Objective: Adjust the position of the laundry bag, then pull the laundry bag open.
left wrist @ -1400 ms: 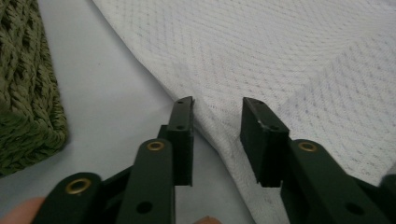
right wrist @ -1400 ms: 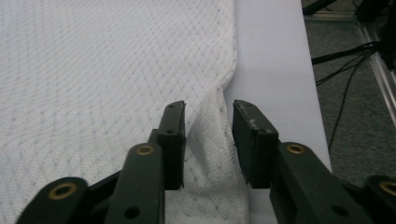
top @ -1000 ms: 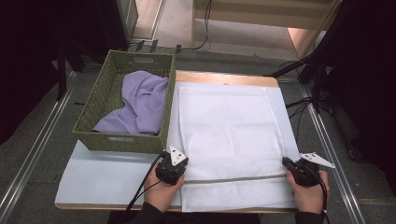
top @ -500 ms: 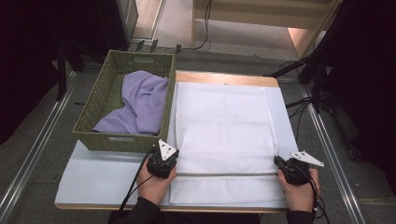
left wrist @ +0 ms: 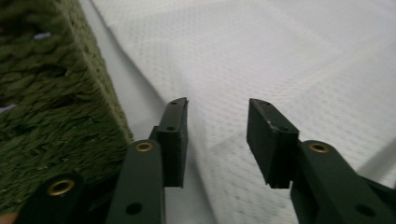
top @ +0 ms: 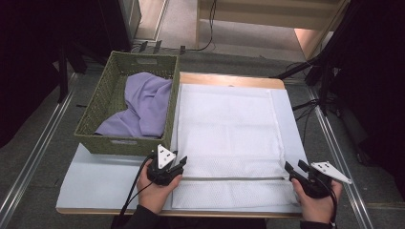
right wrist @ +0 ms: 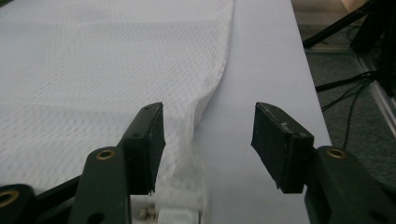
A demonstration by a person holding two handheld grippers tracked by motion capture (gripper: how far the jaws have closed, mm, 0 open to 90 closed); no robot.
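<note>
Table carries a white sheet, with its near edge cut off at the bottom of the high view. White mesh bag lies flat across the sheet's middle and right, a grey zip line running across it near the person's side; its weave is hard to make out from above. Green woven basket stands at the left, touching the bag's left edge, and holds a lilac cloth whose lower folds are hidden by the basket wall. Left gripper sits at the bag's near-left edge; its jaws have just been opening and stand apart over the mesh, nothing pinched. Right gripper is at the near-right corner; its jaws have likewise just been opening, the bag's rumpled edge lying loose between them.
</note>
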